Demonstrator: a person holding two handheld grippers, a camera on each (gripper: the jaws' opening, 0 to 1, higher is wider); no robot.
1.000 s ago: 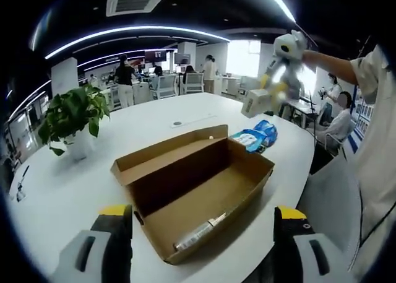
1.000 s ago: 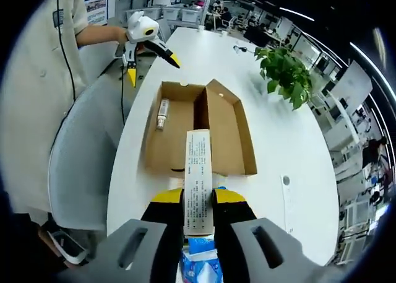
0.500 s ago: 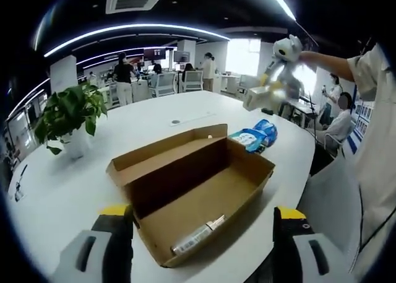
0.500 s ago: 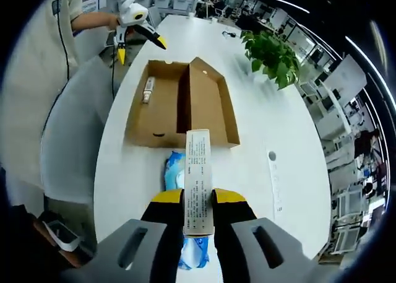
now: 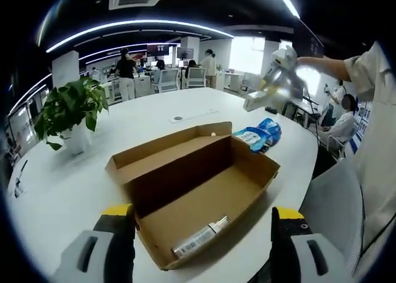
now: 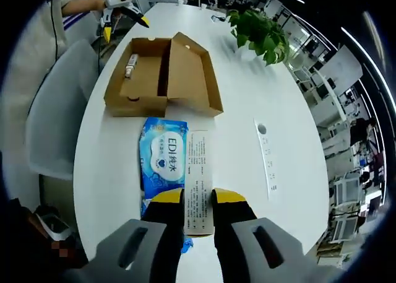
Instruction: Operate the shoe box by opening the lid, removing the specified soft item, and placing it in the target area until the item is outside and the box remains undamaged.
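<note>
We judge the step in hand to be the carry to the target area: the lid of the shoe box is already folded back, and the right gripper is clamped on a narrow white printed carton, held high above the white table. In the left gripper view the same gripper hangs in the air beyond the far end of the box with the carton in its jaws. Whether this carton is the specified soft item we cannot tell; a blue wipes pack lies flat on the table just beside the short end of the box, already outside it. The left gripper has its jaws spread wide and grips nothing; it hovers at the near end of the box. Inside the box we see one compartment, bare but for a small silvery tube lying near the closest corner; the lid panel holds nothing. A potted plant stands well apart from the box. The next move calls, in our judgement, for lowering the carton to bare tabletop clear of box and pack, then spreading the jaws, without touching the cardboard walls.
</note>
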